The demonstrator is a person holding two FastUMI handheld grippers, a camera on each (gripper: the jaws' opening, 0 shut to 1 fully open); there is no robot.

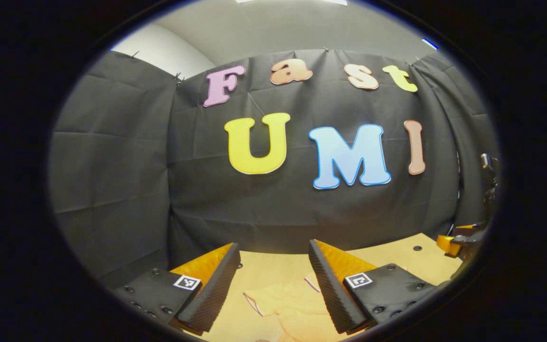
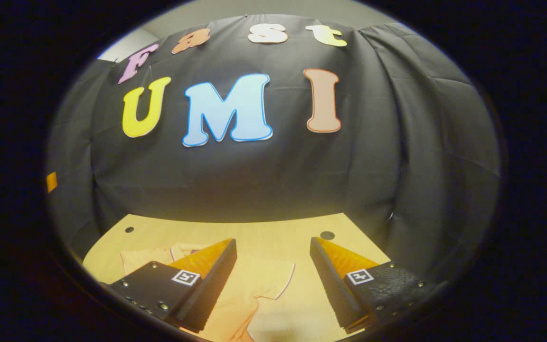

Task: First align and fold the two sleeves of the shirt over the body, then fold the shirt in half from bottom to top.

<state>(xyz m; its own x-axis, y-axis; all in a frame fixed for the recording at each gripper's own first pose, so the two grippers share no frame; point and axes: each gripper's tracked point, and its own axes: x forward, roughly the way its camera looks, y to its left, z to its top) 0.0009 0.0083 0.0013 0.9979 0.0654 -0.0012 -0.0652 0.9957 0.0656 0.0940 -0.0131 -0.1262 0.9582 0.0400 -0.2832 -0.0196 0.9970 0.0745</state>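
The left hand-held gripper (image 1: 273, 280) is held above the tabletop (image 1: 397, 259) with its 2 fingers spread wide and nothing between them; the right hand-held gripper (image 2: 273, 280) is likewise wide apart and empty. The shirt (image 2: 249, 289) is seen lying flat on the tabletop below and ahead of both, a short sleeve (image 2: 280, 280) spread outward in the right gripper view, and part of the garment (image 1: 292, 299) visible between the fingers in the left gripper view. Neither sleeve appears folded over the body, so the task is judged to be at its start. Risks are noted: the fabric is close in tone to the tabletop, so a sleeve edge could be misjudged and only 1 layer, or none, pinched; a pinch taken too far in could drag the body and spoil alignment. The lower part of the shirt is cut off in both views, and the hem and collar cannot be made out. A partly visible object (image 1: 458, 242) at the right edge of the left gripper view cannot be identified with certainty.
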